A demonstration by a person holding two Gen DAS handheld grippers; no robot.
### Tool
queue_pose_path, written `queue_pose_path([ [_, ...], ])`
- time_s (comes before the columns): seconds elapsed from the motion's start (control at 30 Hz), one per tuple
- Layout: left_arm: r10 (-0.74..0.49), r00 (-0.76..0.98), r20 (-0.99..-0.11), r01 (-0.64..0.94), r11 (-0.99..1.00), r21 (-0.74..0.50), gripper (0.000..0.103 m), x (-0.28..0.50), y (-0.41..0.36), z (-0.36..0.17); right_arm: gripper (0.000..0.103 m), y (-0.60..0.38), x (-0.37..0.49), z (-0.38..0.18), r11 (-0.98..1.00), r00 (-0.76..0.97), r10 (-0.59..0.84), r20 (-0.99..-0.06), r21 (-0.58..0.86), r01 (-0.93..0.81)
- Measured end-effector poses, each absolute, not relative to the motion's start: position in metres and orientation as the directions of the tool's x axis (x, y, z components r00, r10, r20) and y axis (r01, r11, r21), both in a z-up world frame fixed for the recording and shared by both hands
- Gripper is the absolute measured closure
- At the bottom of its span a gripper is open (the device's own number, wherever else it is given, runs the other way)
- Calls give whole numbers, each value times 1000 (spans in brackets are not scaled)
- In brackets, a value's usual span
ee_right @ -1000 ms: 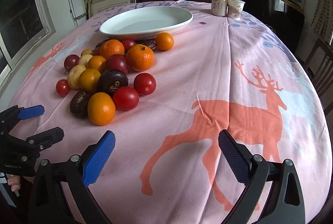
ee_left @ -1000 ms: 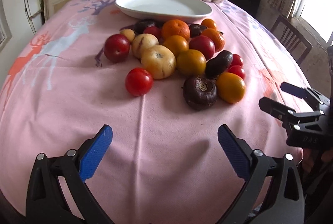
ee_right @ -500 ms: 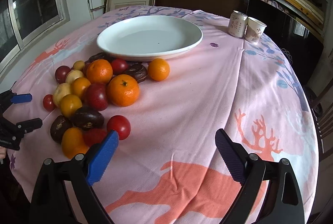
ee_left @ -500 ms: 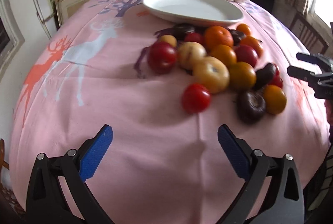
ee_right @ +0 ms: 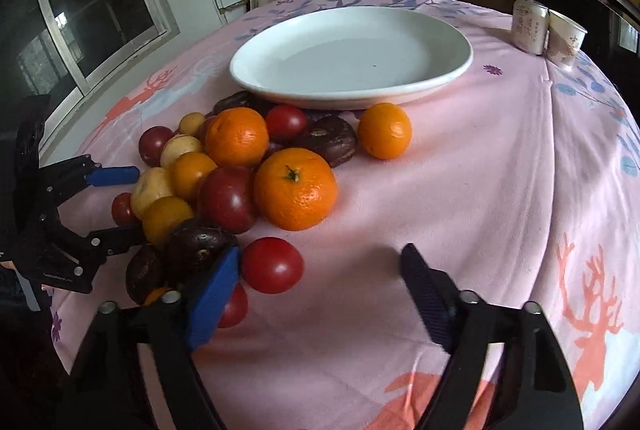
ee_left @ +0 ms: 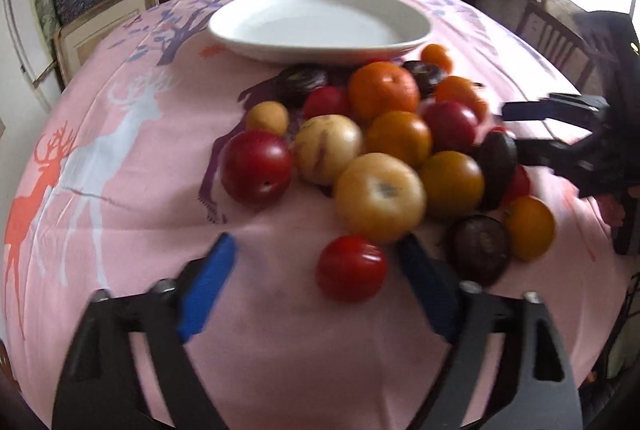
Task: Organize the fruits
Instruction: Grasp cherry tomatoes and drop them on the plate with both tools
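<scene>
Now left tongs (ee_left: 320, 286) gape – red tomato (ee_left: 351, 268) sits between them.

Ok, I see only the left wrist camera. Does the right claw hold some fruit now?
Observer: No. The right claw is open and grips nothing; a red tomato lies on the cloth close to its blue left finger.
Operator: And the two blurred pale things behind the plate, what are they?
Observer: A pink drink can and a paper cup, upright, side by side.
</scene>
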State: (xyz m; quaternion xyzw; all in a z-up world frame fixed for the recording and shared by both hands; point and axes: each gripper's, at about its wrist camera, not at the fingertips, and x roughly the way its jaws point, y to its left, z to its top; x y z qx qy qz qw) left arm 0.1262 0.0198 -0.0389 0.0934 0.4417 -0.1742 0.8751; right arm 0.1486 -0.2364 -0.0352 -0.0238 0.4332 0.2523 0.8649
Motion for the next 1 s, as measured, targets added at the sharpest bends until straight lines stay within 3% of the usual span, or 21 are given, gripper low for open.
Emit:
queue_pose_path([
  [0.03,-235,556,-797,408,913,15,50,121,17,-38,50,-232,147,-34,865,490,427,-760,186,-465],
  [0.1,-249,560,-790,425,905,16,69,114,14,-37,67,-227,143,-35,857,474,453,-755,222,-466],
  [0.13,-249,560,-791,419,908,11,71,114,14,-36,71,-226,143,-35,857,470,460,-753,240,-455],
  [0.2,-251,558,-791,398,917,-10,76,113,16,-35,71,-225,139,-35,873,484,445,-753,246,-421],
  [0.57,-294,631,-718,321,942,-103,77,106,38,3,72,-264,130,3,914,651,405,-642,268,-304],
  [0.67,-310,655,-689,346,934,-91,77,142,28,33,72,-269,163,29,897,676,441,-591,305,-319],
  [0.73,-233,688,-687,313,950,-9,77,183,15,45,72,-263,195,41,891,674,455,-582,301,-341],
  [0.9,-195,665,-721,262,965,-19,77,274,-2,44,72,-248,277,38,903,638,429,-639,278,-328],
  [1.0,-137,665,-734,245,969,42,76,301,-7,31,71,-247,301,26,906,608,421,-672,283,-314],
])
